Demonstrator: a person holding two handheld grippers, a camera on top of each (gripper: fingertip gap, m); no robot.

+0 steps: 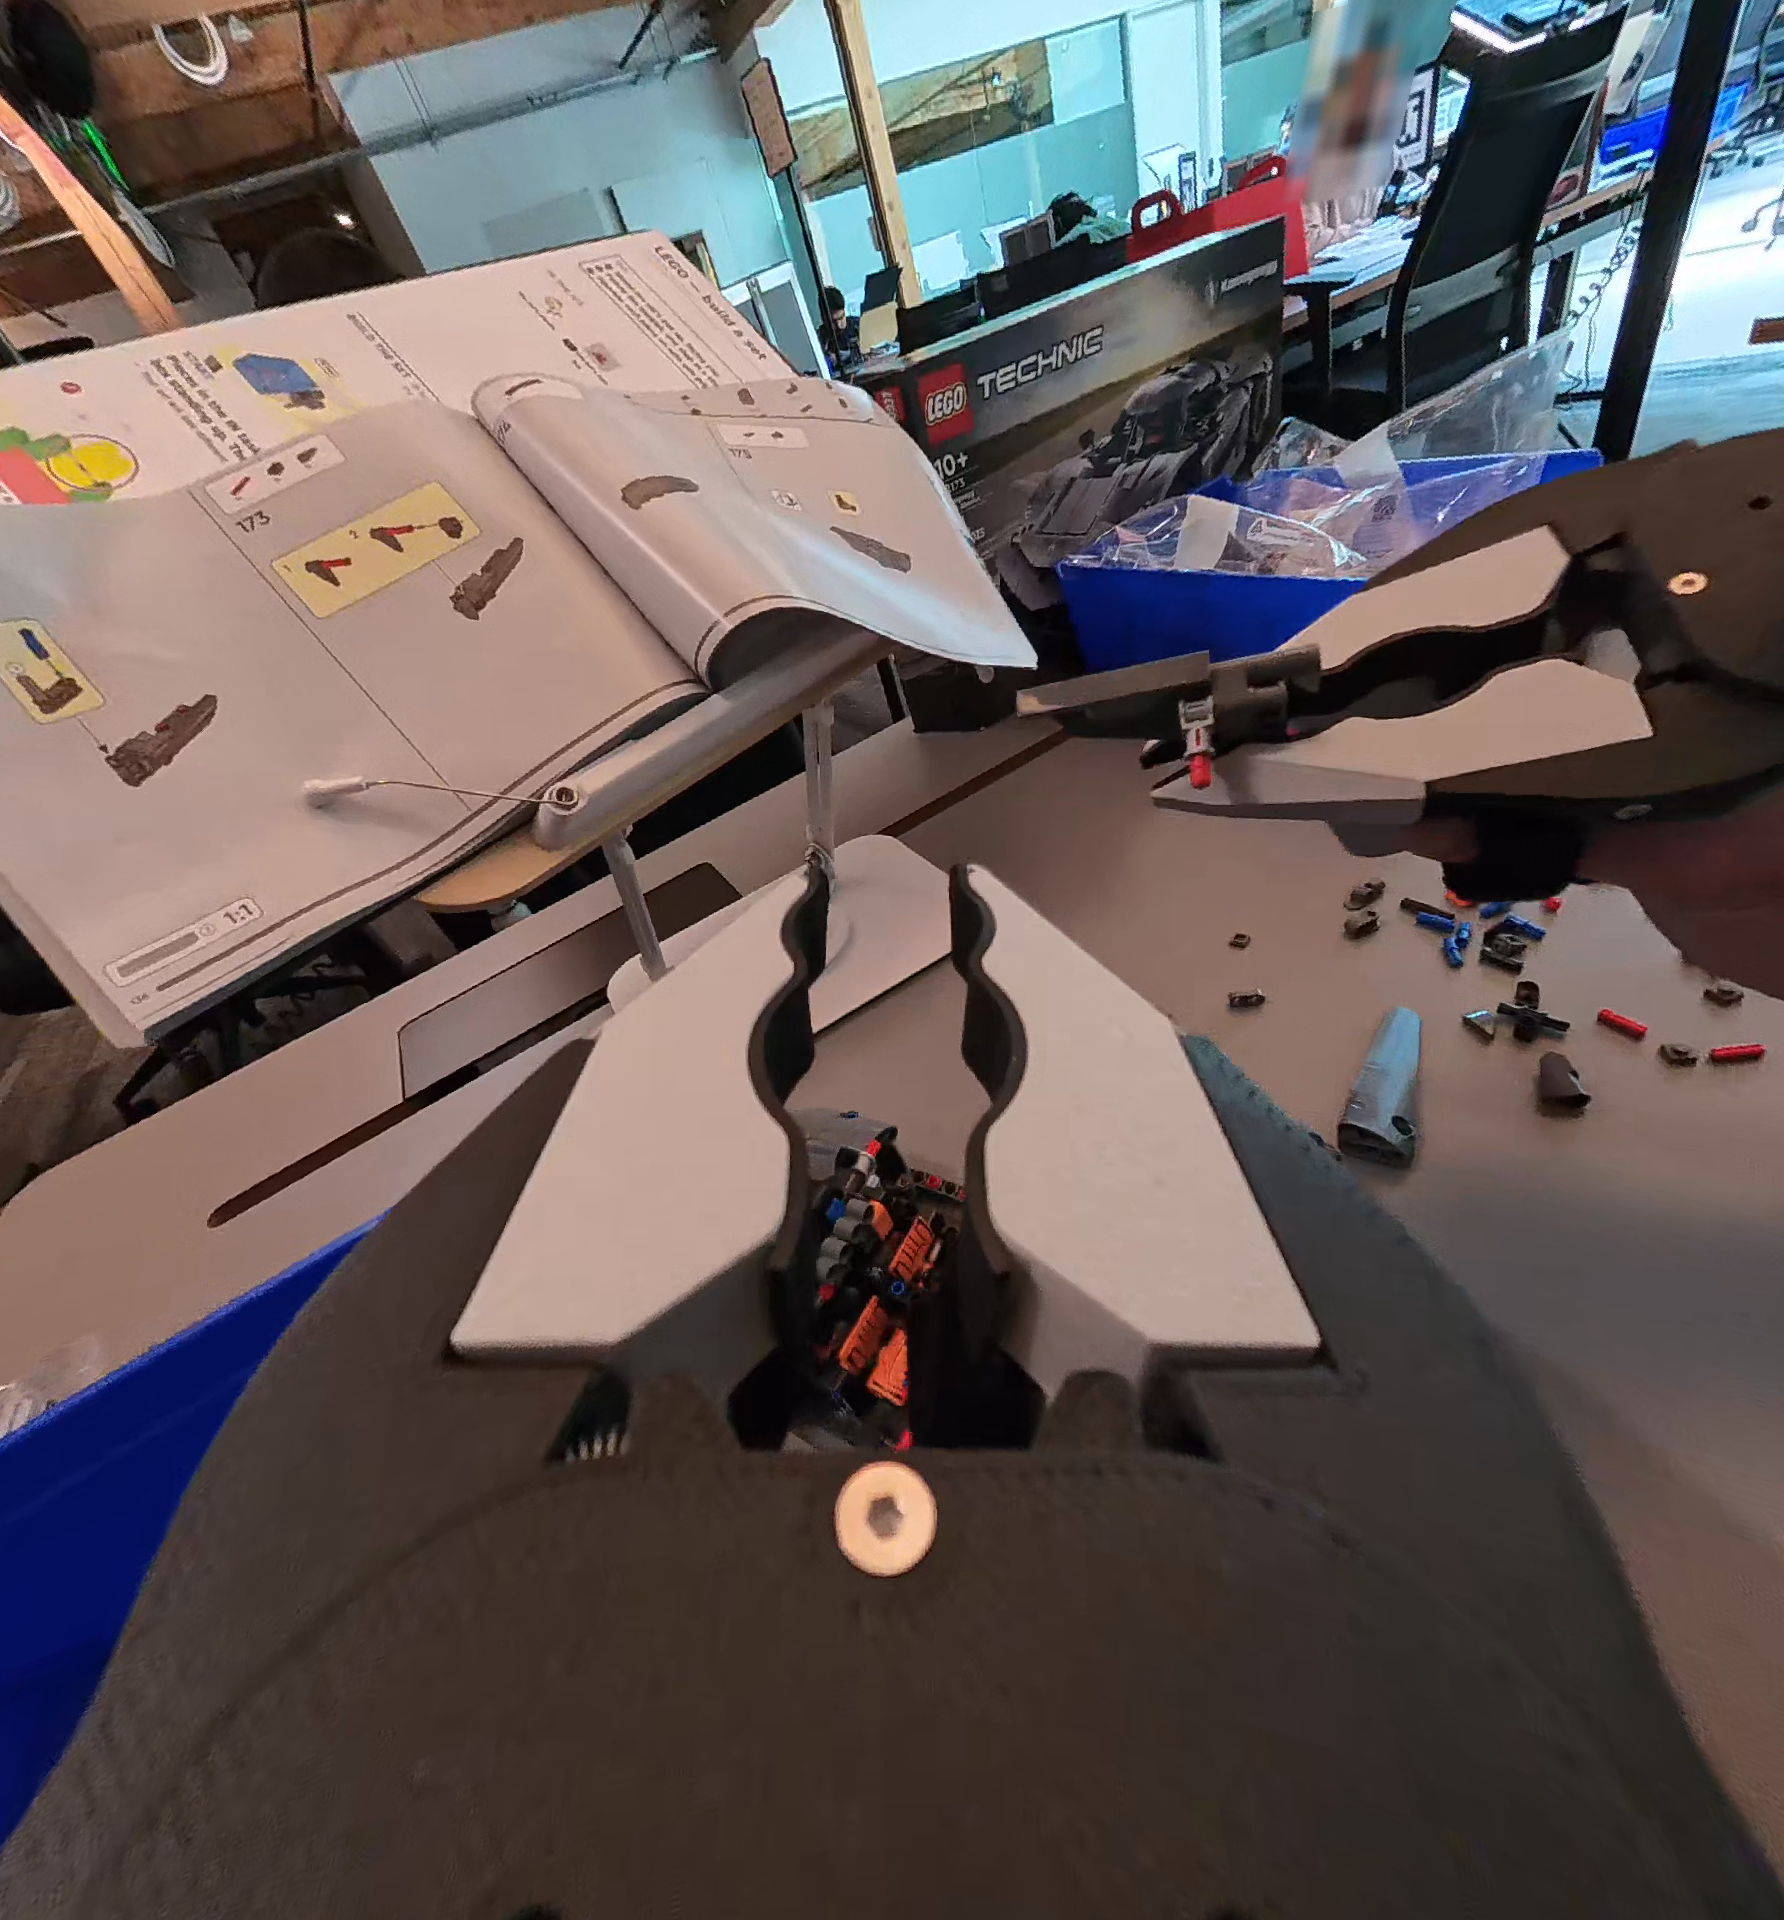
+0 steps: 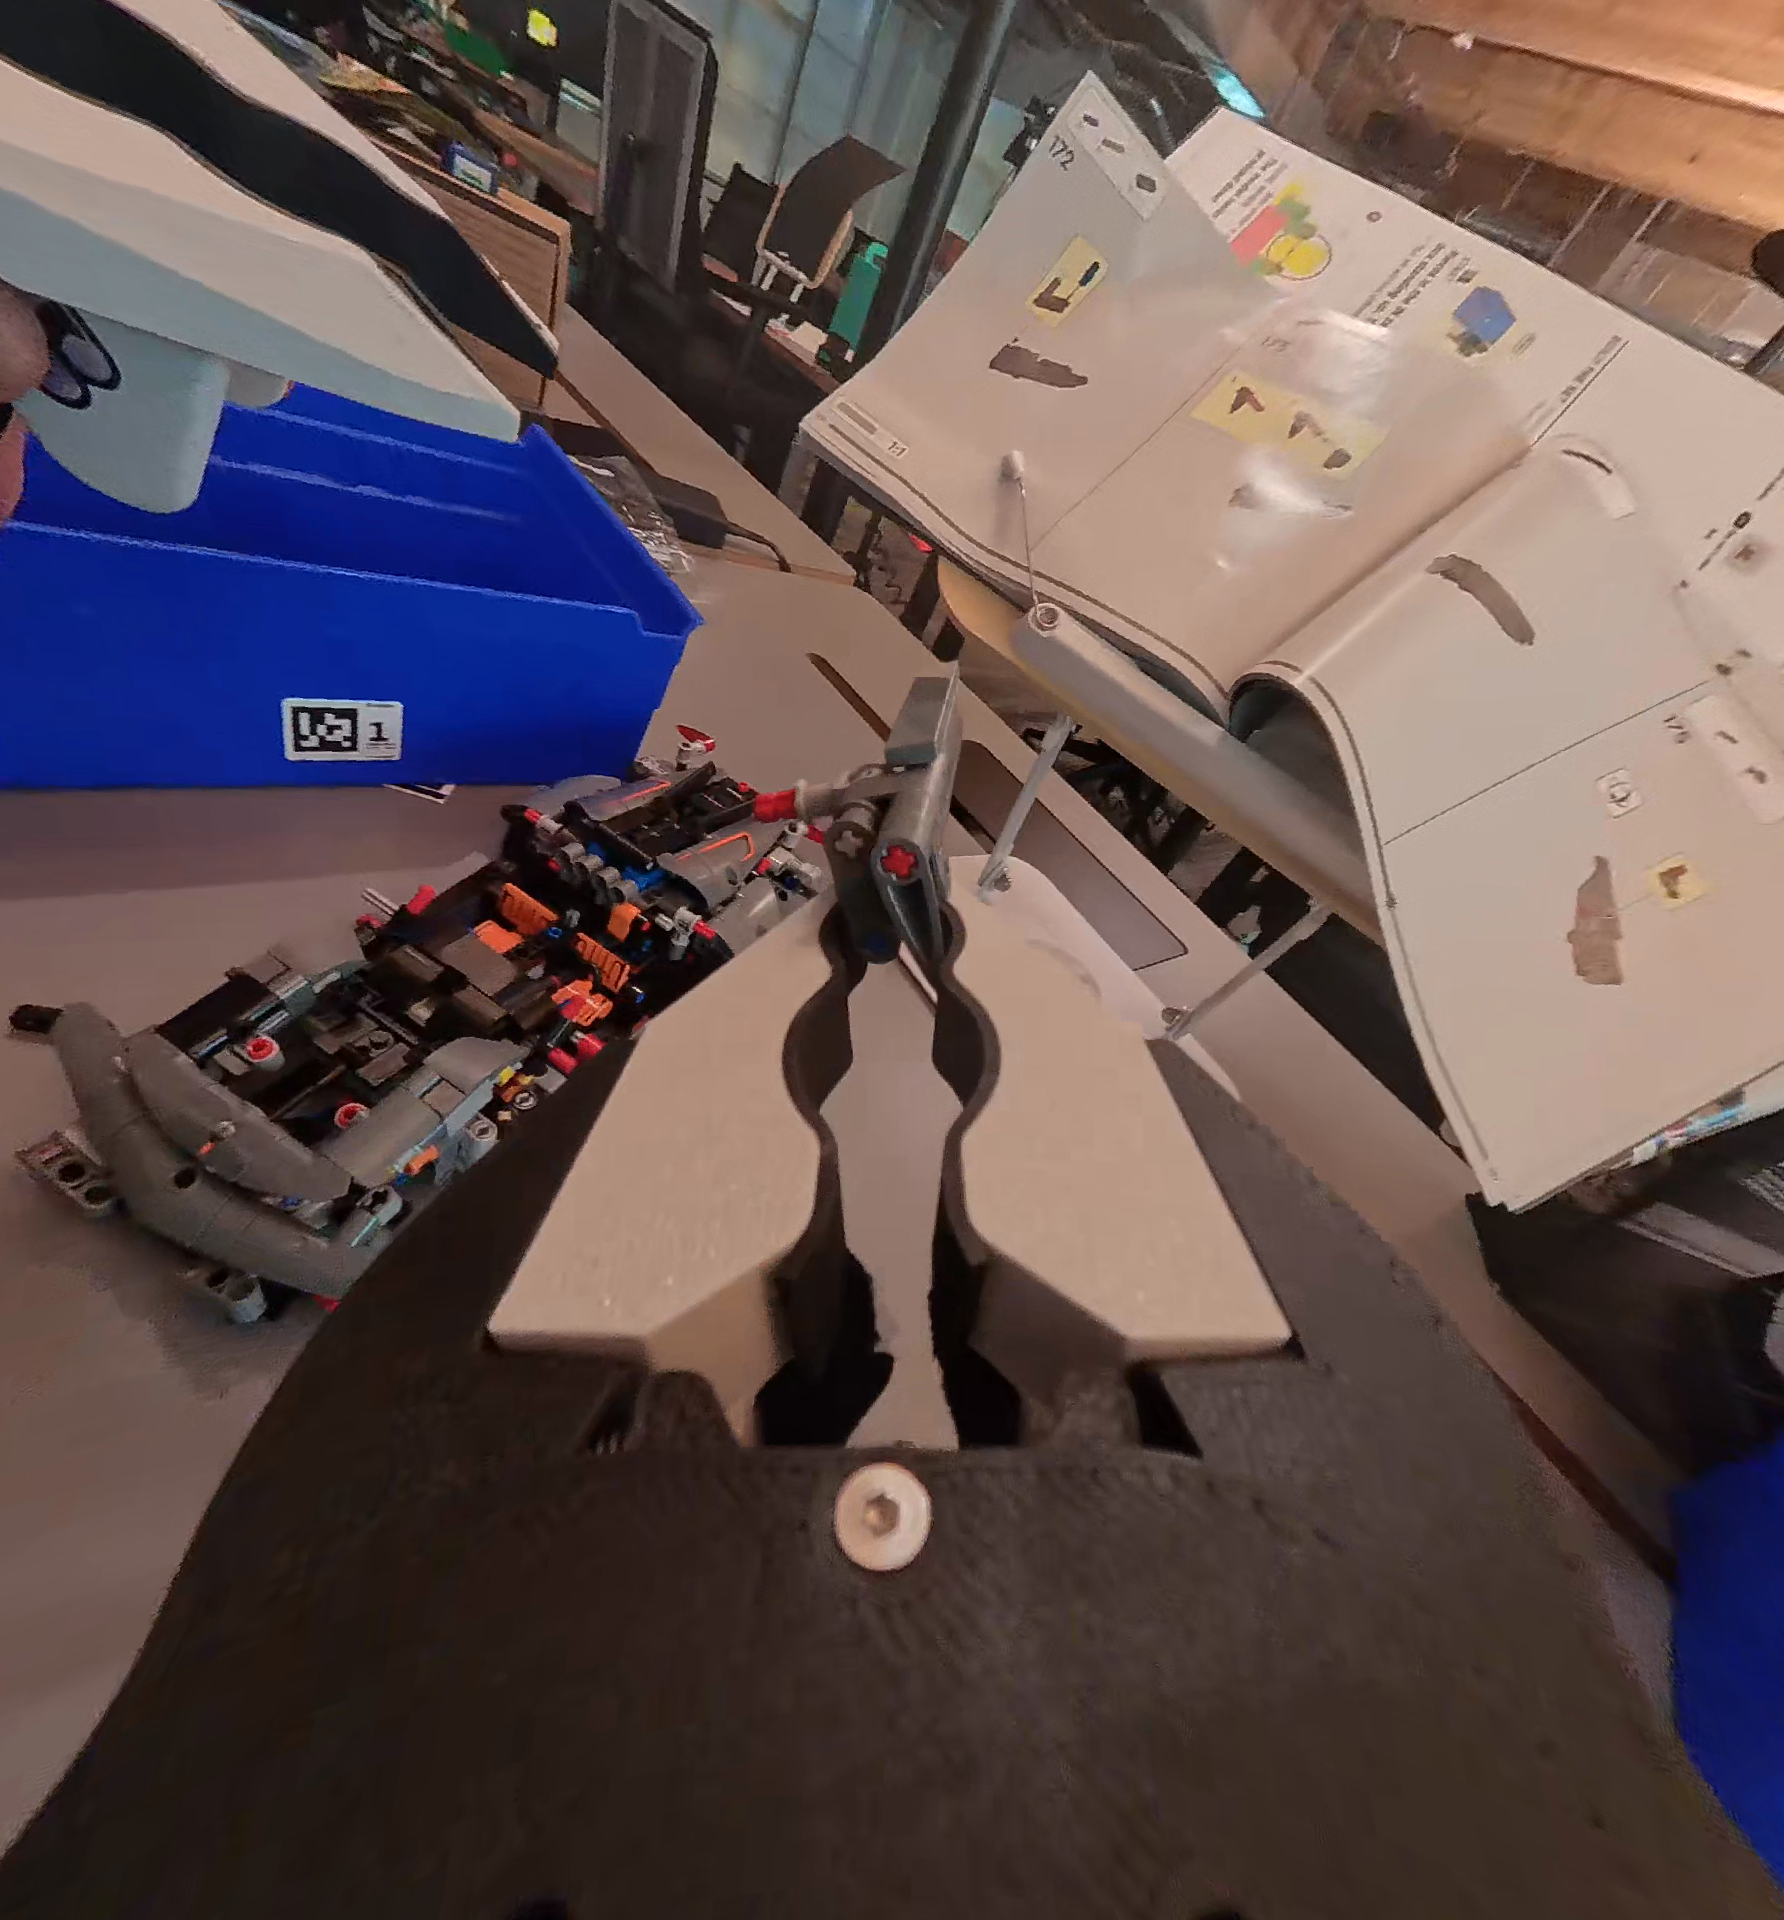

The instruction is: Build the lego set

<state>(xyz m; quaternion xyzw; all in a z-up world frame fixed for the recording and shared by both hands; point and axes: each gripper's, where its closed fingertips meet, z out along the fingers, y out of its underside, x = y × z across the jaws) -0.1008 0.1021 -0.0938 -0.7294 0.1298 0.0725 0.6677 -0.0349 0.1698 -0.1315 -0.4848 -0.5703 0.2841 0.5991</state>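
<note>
The partly built dark grey, black and orange Lego model [image 2: 431, 997] lies on the grey table [image 2: 88, 1455]. In the left wrist view it shows below, through the gap between my fingers [image 1: 867, 1268]. My left gripper [image 1: 888, 894] is open and empty, held above the model. It also shows at the top left of the right wrist view [image 2: 244, 260]. My right gripper [image 2: 890, 925] is shut on a small dark grey sub-assembly with red pins [image 2: 898, 831], held in the air in front of the booklet. The left wrist view shows it from the side [image 1: 1231, 707].
An open instruction booklet [image 1: 348, 623] rests on a stand at the table's back. A blue bin [image 2: 296, 623] stands left of the model. Another blue bin with plastic bags [image 1: 1231, 582] and the set's box [image 1: 1075, 416] stand behind. Several loose parts [image 1: 1490, 987] and a grey panel [image 1: 1381, 1091] lie at the right. The grippers' ends are close to 11 cm from one another.
</note>
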